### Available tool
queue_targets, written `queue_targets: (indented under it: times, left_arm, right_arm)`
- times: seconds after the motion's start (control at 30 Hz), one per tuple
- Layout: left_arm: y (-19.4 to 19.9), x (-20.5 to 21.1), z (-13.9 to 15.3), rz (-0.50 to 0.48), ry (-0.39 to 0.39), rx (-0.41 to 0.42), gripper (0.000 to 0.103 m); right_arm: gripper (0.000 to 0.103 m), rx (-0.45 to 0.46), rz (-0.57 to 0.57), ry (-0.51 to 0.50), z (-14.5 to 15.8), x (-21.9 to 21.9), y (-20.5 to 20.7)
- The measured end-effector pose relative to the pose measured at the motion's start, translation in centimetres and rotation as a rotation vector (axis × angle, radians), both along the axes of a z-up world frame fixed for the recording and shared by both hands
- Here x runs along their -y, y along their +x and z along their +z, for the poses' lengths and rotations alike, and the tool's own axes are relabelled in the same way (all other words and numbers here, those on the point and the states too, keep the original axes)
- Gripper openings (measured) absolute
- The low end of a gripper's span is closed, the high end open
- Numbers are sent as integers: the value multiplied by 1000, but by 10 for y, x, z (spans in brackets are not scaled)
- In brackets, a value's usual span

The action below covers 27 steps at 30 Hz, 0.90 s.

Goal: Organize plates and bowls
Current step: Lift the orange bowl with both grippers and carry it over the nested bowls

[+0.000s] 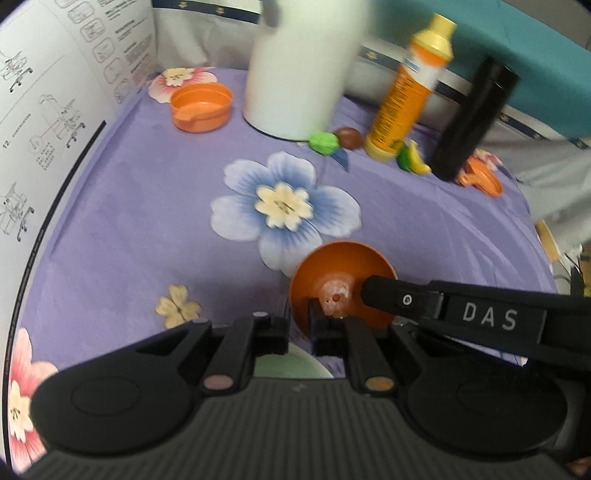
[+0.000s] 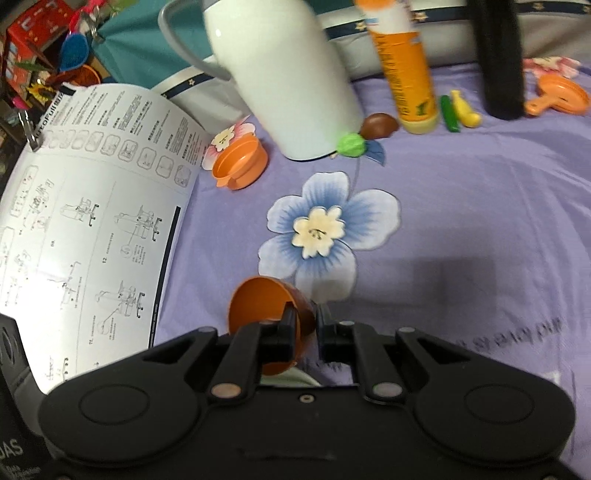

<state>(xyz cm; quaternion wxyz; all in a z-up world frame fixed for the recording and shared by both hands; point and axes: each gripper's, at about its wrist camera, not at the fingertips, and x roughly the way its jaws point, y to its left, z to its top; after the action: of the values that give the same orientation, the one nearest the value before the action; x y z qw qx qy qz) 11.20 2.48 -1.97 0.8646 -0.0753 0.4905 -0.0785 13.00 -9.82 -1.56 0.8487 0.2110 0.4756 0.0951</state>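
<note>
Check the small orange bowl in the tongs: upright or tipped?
Tipped. The bowl sits on its side, opening facing sideways, rim pinched by the right tongs.

Whole setup sits on a purple floral cloth (image 1: 155, 206) with a big blue-and-white flower printed right in the middle and pink ones at the edges, and a white instruction sheet (image 2: 92, 206) of chair assembly diagrams curls up along the left side. Behind it there's a pale fabric (image 1: 207, 33) with a navy star-trimmed band, then a teal cover (image 1: 517, 55) further back on the right. Off in the top left corner of the right wrist view there's a cluttered pile with a red box (image 2: 33, 29), and the light is soft, leaving a dim shadow on the cloth.
</note>
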Motion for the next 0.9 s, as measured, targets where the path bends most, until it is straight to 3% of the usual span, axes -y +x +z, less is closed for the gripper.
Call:
queue_targets:
  times: [0.47,0.9]
  left_arm:
    - [-53,65,15,-147,41,-7,8]
    - [-83,105,9,-241,92,-30,9]
  right_arm:
    - [11,26,-80,56,4,71,-80]
    - [11,12,-125,83,-5,109,-123]
